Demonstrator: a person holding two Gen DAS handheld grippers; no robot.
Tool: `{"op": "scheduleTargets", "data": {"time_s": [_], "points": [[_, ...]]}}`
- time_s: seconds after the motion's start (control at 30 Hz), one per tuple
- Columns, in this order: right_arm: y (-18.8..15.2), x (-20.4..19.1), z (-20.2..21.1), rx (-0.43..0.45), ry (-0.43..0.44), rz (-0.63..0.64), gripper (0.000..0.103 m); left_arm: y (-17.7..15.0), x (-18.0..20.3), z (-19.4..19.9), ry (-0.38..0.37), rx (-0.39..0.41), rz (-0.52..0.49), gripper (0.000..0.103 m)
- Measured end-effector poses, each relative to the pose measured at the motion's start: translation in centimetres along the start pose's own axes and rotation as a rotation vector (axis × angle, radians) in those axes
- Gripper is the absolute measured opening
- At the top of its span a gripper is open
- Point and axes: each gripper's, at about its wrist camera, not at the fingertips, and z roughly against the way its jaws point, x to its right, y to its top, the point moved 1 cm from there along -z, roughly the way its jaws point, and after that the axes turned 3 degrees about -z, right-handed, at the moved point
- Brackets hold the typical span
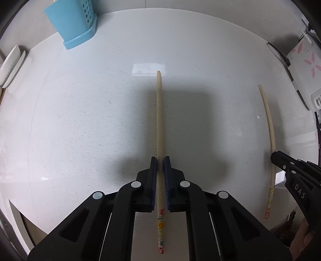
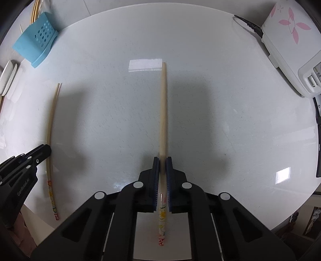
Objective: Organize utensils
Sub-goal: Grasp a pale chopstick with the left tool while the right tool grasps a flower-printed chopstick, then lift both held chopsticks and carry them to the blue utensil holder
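Item: our left gripper (image 1: pixel 160 160), black arms with blue ribbed pads, jaws closed tight on a pair of wooden chopsticks (image 1: pixel 159 112) that lies lengthwise on the white countertop (image 1: pixel 80 120); the pads press both sides of the pale shaft just ahead of its painted floral end. Item: our right gripper (image 2: pixel 162 160), same build, likewise clamped on a second pair of chopsticks (image 2: pixel 163 108), gripped near the decorated end, plain tips pointing away. Both pairs are slender, round, light wood, tapering, with red, yellow and green patterning at the thick end; in each side view the two sticks show as a close-set pair. Item: blue plastic utensil holder (image 1: pixel 73 22), perforated with round holes, at the far left of the glossy, faintly speckled surface. The right wrist view alone shows yellowish sticks (image 2: pixel 35 10) standing in that holder and the full white appliance (image 2: pixel 291 40) with pink petal print and black cord. The left wrist view shows a white ribbed dish (image 1: pixel 11 68) more fully.
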Motion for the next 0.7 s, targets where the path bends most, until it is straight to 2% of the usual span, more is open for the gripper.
{"op": "scheduleTargets", "data": {"time_s": [0.57, 0.7], "points": [[1.7, -4.8, 4.1, 0.101, 0.072, 0.029, 0.006, 1.5, -3.6, 3.2, -0.011, 0.073, 0.026, 0.007], [2.7, -5.6, 3.9, 0.125, 0.081, 0.047, 0.006, 1.9, -4.7, 4.2, -0.01, 0.094, 0.033, 0.007]]}}
